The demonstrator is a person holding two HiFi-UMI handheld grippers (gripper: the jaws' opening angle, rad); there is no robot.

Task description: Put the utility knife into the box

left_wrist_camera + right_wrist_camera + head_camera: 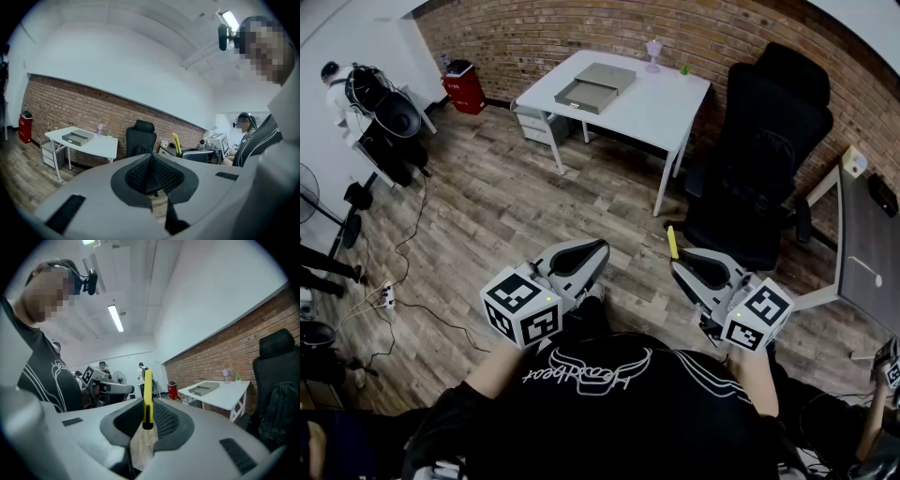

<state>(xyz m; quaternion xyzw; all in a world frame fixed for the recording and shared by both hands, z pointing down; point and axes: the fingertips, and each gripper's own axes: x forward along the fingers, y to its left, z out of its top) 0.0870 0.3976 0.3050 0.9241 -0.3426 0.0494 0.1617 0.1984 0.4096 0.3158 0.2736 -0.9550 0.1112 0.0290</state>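
Observation:
A yellow utility knife [672, 242] stands upright, and my right gripper [682, 269] is shut on its lower end. The right gripper view shows the knife [148, 394] pinched between the black pads [165, 418]. The grey box [595, 87] lies open on the white table [661, 108] far ahead by the brick wall. It also shows small in the left gripper view [77, 137] and the right gripper view [204, 389]. My left gripper [592, 251] is held level with the right one, jaws shut with nothing between them [151, 161]. Both are close to the person's chest.
A black office chair [759, 159] stands right of the white table. A grey desk [867, 244] is at the far right. A red bin [465, 86] sits by the wall, and a drawer unit [532, 124] under the table. Cables [394, 281] run over the wooden floor at left.

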